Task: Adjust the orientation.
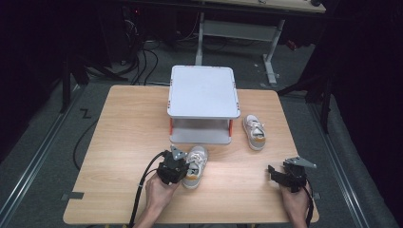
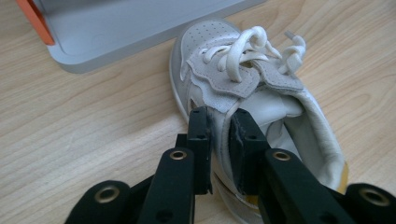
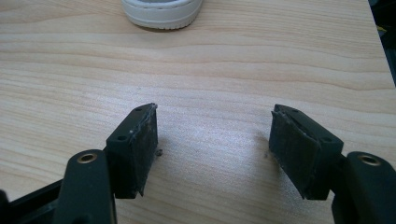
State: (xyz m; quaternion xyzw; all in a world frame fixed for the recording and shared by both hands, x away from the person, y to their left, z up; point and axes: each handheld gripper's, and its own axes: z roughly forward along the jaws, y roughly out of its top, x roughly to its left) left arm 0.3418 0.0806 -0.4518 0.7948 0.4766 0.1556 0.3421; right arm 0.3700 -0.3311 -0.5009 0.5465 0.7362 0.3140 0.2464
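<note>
Jaws of the left gripper (image 2: 219, 126) pinch the side wall of a white sneaker (image 2: 261, 107) lying on the table (image 1: 123, 142) just before the grey shelf stand (image 1: 203, 92). Off to the side, the right gripper (image 3: 212, 135) gapes wide over bare wood, holding nothing.

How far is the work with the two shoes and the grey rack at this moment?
Nothing looks finished: both rack shelves are bare. In hand: the left tool pinches the side wall of the near shoe, which sits on the table in front of the rack. The second shoe lies untouched beside the rack, and the right tool rests open. Probably both shoes remain to be placed.
</note>
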